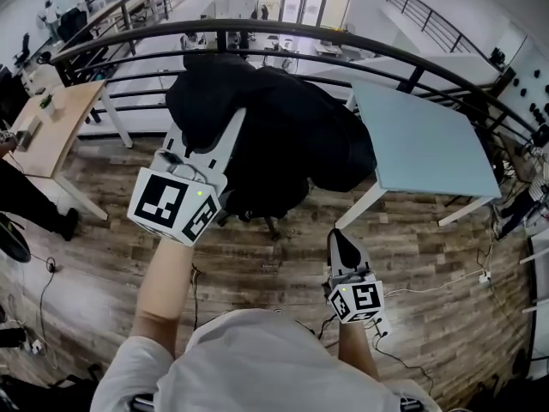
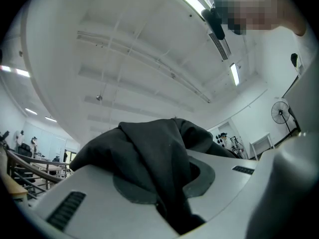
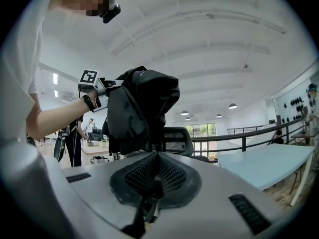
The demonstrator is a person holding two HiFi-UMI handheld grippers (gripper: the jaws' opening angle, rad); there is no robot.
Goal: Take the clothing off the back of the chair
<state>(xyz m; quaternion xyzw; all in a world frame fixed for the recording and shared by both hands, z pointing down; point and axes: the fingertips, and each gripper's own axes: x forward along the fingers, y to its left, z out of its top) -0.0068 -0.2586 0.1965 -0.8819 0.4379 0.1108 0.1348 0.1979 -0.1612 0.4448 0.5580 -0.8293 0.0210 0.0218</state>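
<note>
Upper centre of the head view: black jacket (image 1: 292, 136) bunched up above the chair (image 3: 177, 141), left gripper (image 1: 225, 127) clamped on its fabric. Lower right: right gripper (image 1: 342, 240) has its jaws together on nothing.

- A curved railing (image 1: 257, 28) closed off the far side behind the chair (image 3: 175, 142);
- a pale table (image 1: 420, 140) crowded the chair's right;
- wooden floor (image 1: 257, 269) lay open in front.
</note>
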